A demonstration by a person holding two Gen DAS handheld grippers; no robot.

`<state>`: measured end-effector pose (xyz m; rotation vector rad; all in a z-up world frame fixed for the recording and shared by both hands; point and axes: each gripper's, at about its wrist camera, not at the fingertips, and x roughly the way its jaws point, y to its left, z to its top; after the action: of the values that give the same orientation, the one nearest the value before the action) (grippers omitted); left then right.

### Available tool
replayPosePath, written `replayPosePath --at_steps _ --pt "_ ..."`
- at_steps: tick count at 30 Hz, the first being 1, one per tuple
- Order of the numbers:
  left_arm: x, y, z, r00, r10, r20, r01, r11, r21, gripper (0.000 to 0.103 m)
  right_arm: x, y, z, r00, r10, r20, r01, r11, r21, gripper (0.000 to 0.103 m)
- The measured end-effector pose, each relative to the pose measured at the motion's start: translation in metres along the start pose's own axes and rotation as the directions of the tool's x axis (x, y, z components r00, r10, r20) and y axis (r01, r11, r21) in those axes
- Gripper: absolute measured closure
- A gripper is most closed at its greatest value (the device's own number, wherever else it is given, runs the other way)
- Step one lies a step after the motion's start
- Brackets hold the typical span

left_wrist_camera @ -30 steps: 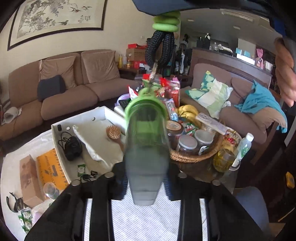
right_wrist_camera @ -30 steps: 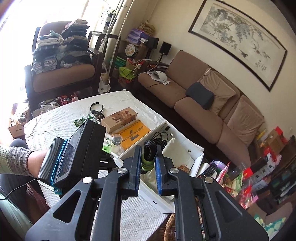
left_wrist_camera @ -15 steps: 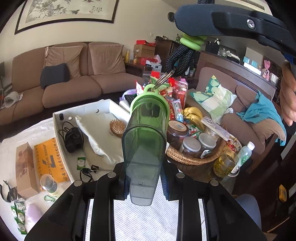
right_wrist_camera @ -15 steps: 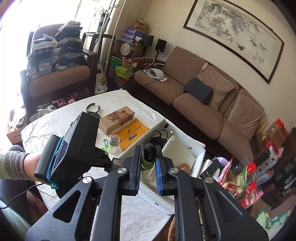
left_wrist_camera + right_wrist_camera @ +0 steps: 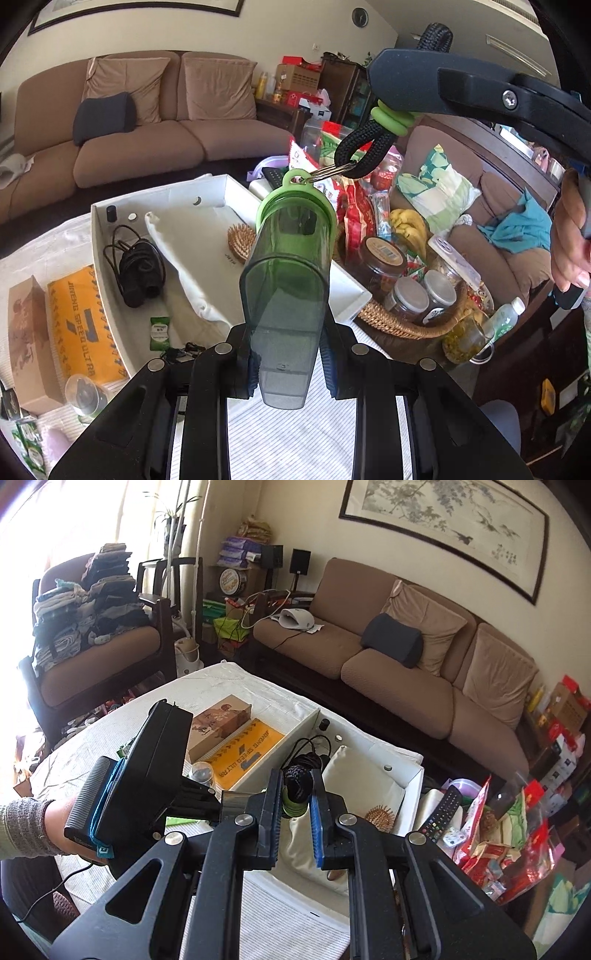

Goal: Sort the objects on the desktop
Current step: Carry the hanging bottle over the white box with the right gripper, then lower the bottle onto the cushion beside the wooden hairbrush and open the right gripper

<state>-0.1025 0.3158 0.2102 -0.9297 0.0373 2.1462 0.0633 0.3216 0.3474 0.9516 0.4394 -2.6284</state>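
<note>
L gripper (image 5: 290, 363) clenched on the lower end of a translucent dark-green plastic bottle (image 5: 286, 295) w/ a light-green cap, held tilted up and away from the camera, in the air over the striped white tablecloth (image 5: 295, 443) and the near edge of a shallow white cardboard box (image 5: 101, 258). Small metal key ring (image 5: 330, 170) on the cap's loop joins a black braided cord loop (image 5: 364, 147), which passes thru two light-green rubber rings (image 5: 389, 119) up between the R gripper's fingers.

R gripper (image 5: 295, 805) grips that cord at its top, pads pressing the black braid from both sides, green rings just under them. So bottle is held at both ends: L on the body, R on the strap.

Inside the box: black coiled cable w/ adapter (image 5: 138, 264), cream cloth pouch (image 5: 192, 266), round wooden hairbrush (image 5: 240, 242). Beside the box on the cloth: orange flat carton (image 5: 83, 317), brown cardboard carton (image 5: 27, 343), small clear cup (image 5: 83, 391). On the box's other side a woven wicker basket (image 5: 402, 321) w/ jars, touching the box corner
</note>
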Motion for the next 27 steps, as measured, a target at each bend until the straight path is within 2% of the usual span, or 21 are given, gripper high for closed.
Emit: replayPosePath --at_steps 7,14,16,19,23,27 --pt "0.054 0.023 0.032 0.997 -0.019 -0.08 0.02 1.0 0.005 0.077 0.06 -0.065 -0.011 1.0 0.005 -0.013 -0.003 0.993 0.12 0.09" --pt "0.104 0.047 0.051 0.979 -0.083 -0.186 0.077 0.996 -0.039 0.077 0.112 -0.109 -0.025 0.999 -0.001 -0.042 0.008 0.986 0.169 0.09" --pt "0.109 0.053 0.05 0.972 -0.114 -0.204 0.103 0.993 -0.062 0.077 0.124 -0.113 -0.03 0.999 0.009 -0.049 -0.001 0.986 0.169 0.09" --pt "0.111 0.063 0.043 0.958 -0.126 -0.256 0.105 0.99 -0.092 0.077 0.141 -0.114 -0.035 0.998 0.038 -0.053 -0.029 0.986 0.166 0.09" --pt "0.105 0.081 0.025 0.943 -0.129 -0.307 0.086 0.985 -0.152 0.077 0.162 -0.105 -0.039 0.995 0.087 -0.052 -0.078 0.985 0.156 0.09" --pt "0.107 0.102 0.007 0.935 -0.091 -0.343 0.026 0.982 -0.188 0.077 0.19 -0.09 -0.041 0.989 0.138 -0.061 -0.126 0.977 0.169 0.09"
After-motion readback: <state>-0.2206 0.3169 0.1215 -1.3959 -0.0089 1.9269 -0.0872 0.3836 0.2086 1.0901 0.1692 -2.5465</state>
